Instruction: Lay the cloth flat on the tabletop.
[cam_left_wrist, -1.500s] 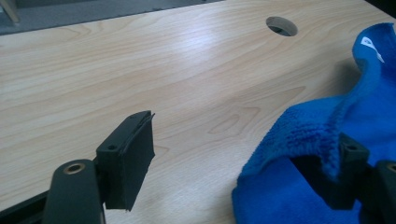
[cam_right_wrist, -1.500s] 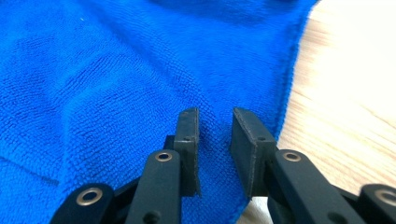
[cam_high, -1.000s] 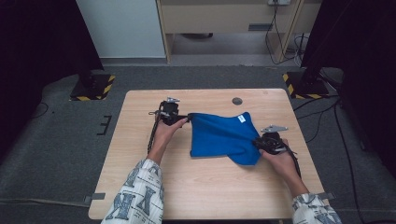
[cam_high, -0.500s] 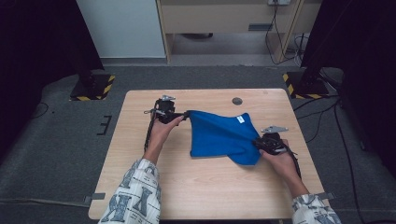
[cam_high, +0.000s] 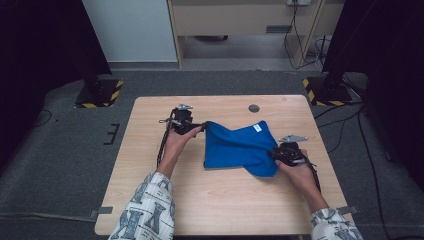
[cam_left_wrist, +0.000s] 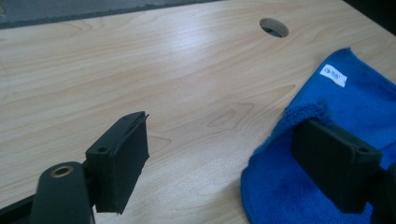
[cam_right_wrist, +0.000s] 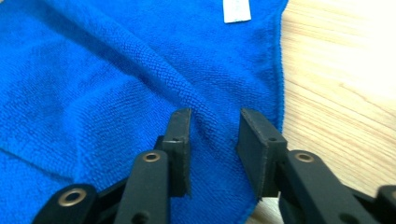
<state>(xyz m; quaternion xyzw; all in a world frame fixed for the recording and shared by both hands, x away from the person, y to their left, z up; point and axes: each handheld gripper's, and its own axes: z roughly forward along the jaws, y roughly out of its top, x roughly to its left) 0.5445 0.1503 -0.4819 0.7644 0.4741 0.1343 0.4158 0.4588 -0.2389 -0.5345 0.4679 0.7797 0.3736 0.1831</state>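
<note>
Left gripper (cam_left_wrist: 219, 158): jaws spread wide apart, grasping nothing. In the left gripper view one jaw stands over bare wood, the other sits on the edge of the blue cloth (cam_left_wrist: 336, 116), its pad over a raised, bunched bit of hem.
Left gripper from above (cam_high: 197, 126): held in the person's left hand (cam_high: 175, 142) at the cloth's far-left corner, where the cloth (cam_high: 237, 147) comes to a point.
Right gripper (cam_right_wrist: 214, 140): jaws partly apart with a narrow gap between them; a ridge of cloth (cam_right_wrist: 116, 84) runs up into that gap. Whether the pads are actually pinching the fabric, I cannot tell.
Right gripper from above (cam_high: 275, 154): held in the right hand (cam_high: 300, 172) at the cloth's near-right corner, touching the fabric.
Cloth position: spread on the wooden table (cam_high: 165, 200), right of centre, stretched between the two grippers, rumpled with folds.
Left gripper view adds: a white label (cam_left_wrist: 334, 74) near the cloth's edge, the fuzzy rolled hem, and a round hole (cam_left_wrist: 274, 27) in the tabletop beyond.
Right gripper view adds: the towelling weave close up, creases fanning from the jaws, the label (cam_right_wrist: 236, 10) at the top edge, bare wood to the right.
High view adds: the cloth's whole outline, both patterned sleeves (cam_high: 145, 210), cables trailing from the grippers.
</note>
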